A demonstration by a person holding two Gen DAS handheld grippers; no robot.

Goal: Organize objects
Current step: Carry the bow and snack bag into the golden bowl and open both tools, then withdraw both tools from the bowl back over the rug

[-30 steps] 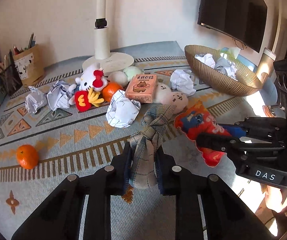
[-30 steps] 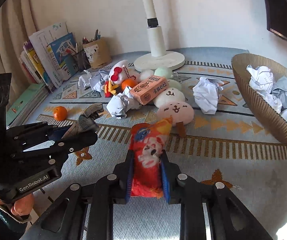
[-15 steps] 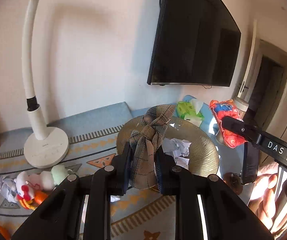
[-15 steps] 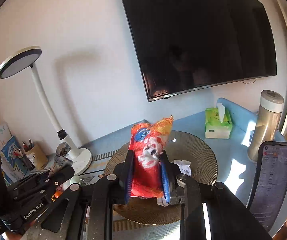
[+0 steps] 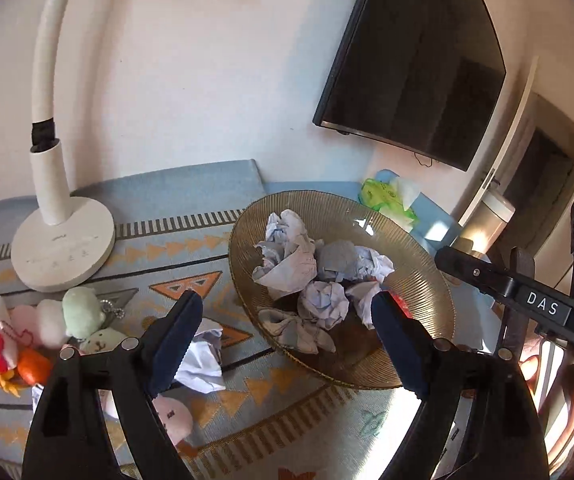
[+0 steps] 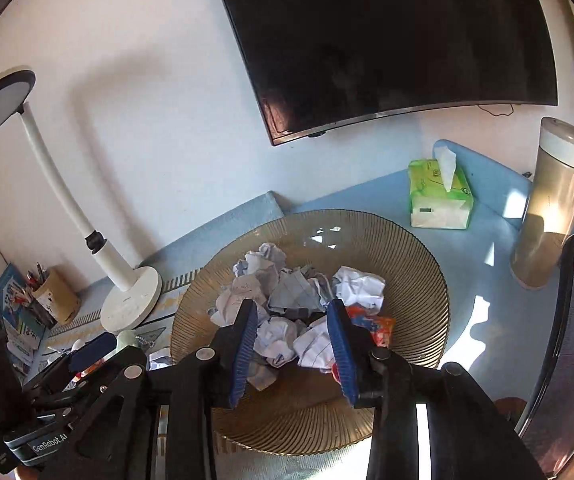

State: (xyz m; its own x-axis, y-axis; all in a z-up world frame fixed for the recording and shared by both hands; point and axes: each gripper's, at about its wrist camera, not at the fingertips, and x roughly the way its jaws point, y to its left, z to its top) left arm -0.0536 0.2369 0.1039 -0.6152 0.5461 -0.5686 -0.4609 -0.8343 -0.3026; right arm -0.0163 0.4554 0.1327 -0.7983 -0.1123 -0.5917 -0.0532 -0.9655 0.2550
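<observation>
Snack bag (image 6: 371, 326) half-hidden behind right gripper (image 6: 293, 346) — both grippers' fingers spread, empty

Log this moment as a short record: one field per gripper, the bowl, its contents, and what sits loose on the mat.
left gripper: open, empty, above the bowl's near rim
right gripper: open, empty, over the bowl
bowl: gold, ribbed, on the patterned mat
contents: crumpled paper balls, plaid cloth, red snack bag
loose on mat: plush toys, one paper ball
</observation>
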